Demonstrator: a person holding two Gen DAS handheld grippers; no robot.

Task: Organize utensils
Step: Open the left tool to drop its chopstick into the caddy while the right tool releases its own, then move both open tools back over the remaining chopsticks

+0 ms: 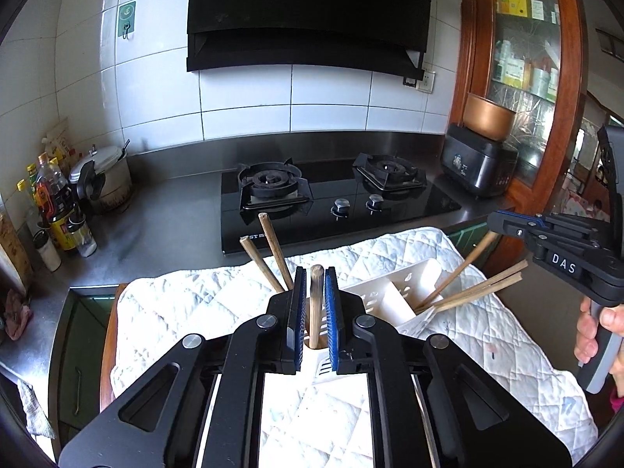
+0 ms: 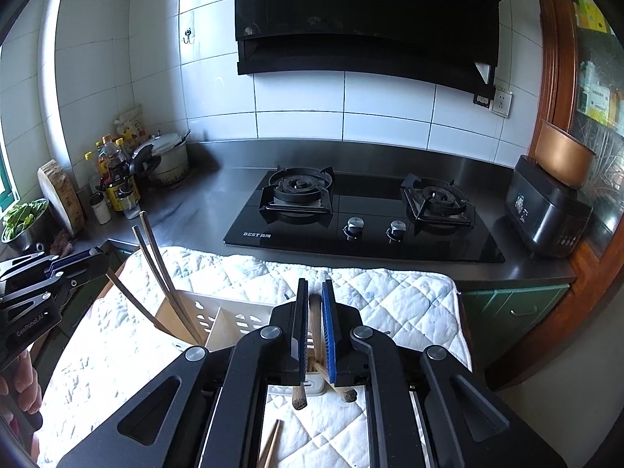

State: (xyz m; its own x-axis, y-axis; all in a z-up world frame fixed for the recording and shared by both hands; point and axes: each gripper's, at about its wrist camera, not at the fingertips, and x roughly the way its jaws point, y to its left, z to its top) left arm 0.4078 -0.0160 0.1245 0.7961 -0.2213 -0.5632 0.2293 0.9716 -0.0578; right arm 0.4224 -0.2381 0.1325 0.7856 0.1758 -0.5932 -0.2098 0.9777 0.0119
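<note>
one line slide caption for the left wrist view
Left gripper closes around a wooden handle standing in the white utensil caddy on a quilted cloth.

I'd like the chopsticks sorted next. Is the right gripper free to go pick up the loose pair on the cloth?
Probably not yet. The right gripper looks closed on a wooden handle over the white caddy. The chopsticks lie just beneath it on the quilted cloth, otherwise unobstructed.

wall: white glossy tiles [image 2: 300, 109] | 12 o'clock: black range hood [image 2: 362, 19] | counter: grey steel [image 2: 202, 202] | 3 o'clock: brown wooden glass-door cabinet [image 1: 522, 58]
</note>
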